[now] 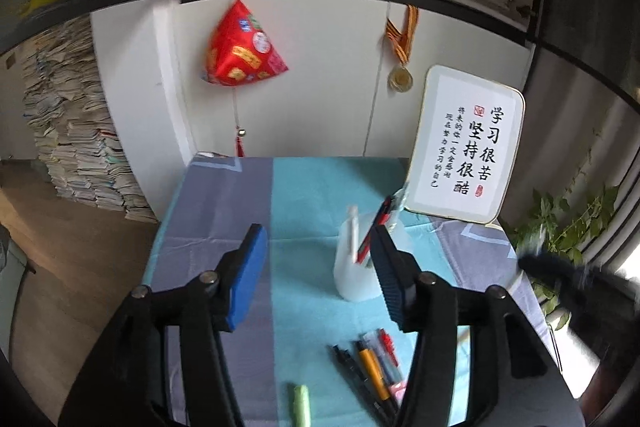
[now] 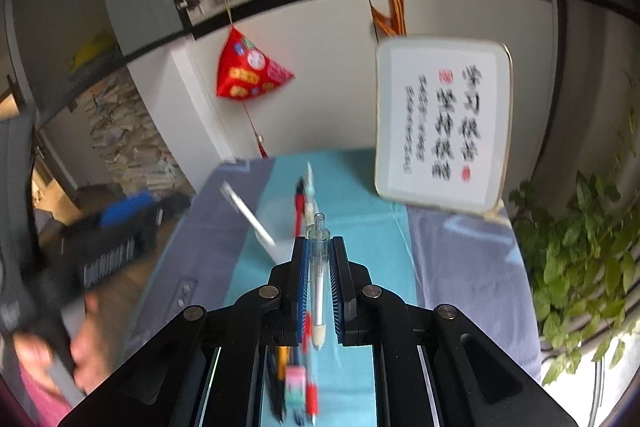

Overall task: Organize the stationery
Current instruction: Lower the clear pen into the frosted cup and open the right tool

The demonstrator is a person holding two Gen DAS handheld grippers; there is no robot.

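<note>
A translucent white pen cup (image 1: 352, 275) stands on the blue cloth, with a white pen (image 1: 353, 227) and a red-and-black pen (image 1: 376, 227) leaning in it. My left gripper (image 1: 318, 267) is open just in front and left of the cup, with nothing between its blue pads. Several loose pens (image 1: 372, 367) and a green highlighter (image 1: 301, 403) lie near the front edge. In the right wrist view my right gripper (image 2: 319, 247) is shut on a clear pen (image 2: 319, 279), held lengthwise above the loose pens (image 2: 296, 379), with the cup's pens (image 2: 298, 203) just beyond.
A framed calligraphy board (image 1: 468, 147) leans at the back right of the table (image 1: 224, 211). A leafy plant (image 2: 580, 267) stands off the right edge. The blurred left gripper (image 2: 116, 227) and a person's hand (image 2: 84, 339) are at the left. A red pouch (image 1: 244, 47) hangs on the wall.
</note>
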